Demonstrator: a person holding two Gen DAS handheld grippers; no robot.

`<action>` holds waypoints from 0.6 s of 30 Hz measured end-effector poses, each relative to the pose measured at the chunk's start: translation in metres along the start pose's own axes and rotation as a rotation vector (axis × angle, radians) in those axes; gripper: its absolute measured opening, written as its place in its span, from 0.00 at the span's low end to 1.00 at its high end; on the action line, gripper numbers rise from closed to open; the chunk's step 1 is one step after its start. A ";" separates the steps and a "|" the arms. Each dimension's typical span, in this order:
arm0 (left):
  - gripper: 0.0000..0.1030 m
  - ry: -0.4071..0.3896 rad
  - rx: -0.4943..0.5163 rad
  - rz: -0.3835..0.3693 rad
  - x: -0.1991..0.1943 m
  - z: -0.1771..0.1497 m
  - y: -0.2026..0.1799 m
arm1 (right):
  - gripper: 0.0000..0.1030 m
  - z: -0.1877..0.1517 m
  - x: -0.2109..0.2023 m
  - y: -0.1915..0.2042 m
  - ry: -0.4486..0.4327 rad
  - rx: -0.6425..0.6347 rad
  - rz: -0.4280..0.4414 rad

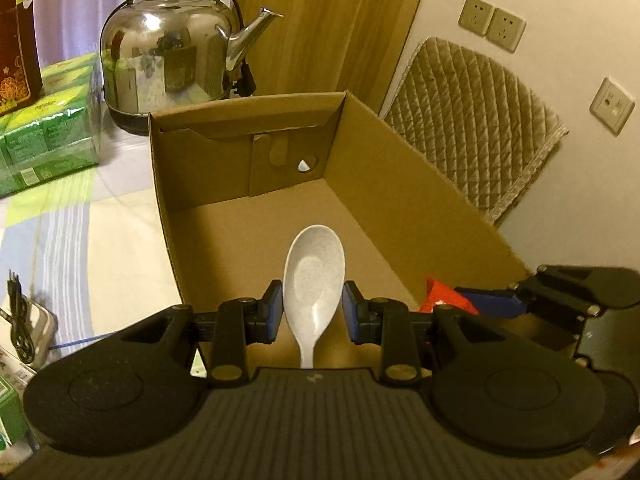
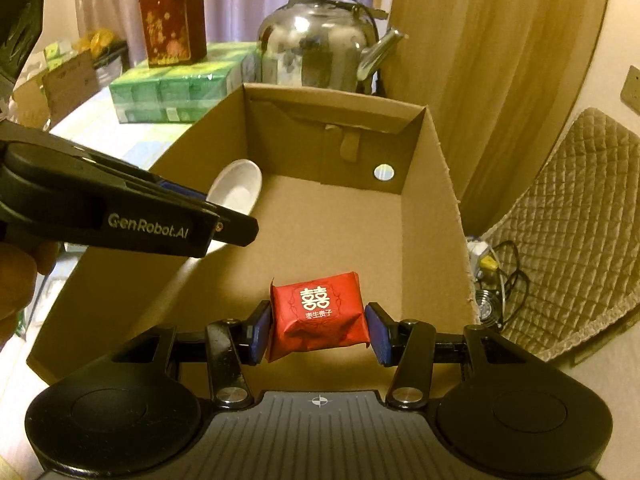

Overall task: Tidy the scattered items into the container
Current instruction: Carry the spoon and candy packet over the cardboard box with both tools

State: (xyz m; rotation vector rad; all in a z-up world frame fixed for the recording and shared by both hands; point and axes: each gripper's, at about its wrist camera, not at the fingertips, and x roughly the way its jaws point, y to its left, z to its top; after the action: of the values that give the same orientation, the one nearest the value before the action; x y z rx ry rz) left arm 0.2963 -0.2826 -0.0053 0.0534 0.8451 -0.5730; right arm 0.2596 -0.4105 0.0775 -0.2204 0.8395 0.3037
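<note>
Left gripper: we hold it over the near end of the open cardboard box, its blue pads standing on either side of a white speckled spoon. The pad on our left touches the spoon bowl; on the other side a thin gap shows, so we cannot tell whether the spoon is firmly clamped or merely resting between the pads. The spoon bowl faces up and points toward the far wall of the box, and the handle runs back under the gripper body.

Right gripper: we hold it over the same box, beside the left gripper, which enters from our left in this view with the spoon at its tip. The blue pads press against both sides of a red wrapped packet printed with white characters, so this claw grips the packet above the box floor.

Behind the box stand a steel kettle and stacked green packs. A quilted cushion leans against the wall just beside the box.
</note>
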 end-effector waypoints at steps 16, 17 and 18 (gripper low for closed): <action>0.24 -0.047 0.024 0.025 -0.027 0.005 0.006 | 0.46 0.004 0.005 0.008 0.018 -0.017 0.010; 0.25 -0.051 0.022 0.026 -0.030 0.006 0.007 | 0.46 0.003 0.006 0.008 0.017 -0.016 0.012; 0.25 -0.055 0.019 0.026 -0.033 0.006 0.008 | 0.47 0.003 0.006 0.008 0.017 -0.016 0.014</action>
State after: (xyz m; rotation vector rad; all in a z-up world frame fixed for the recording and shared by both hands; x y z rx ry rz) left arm 0.2875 -0.2623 0.0206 0.0649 0.7843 -0.5558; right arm 0.2630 -0.4012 0.0746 -0.2326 0.8561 0.3223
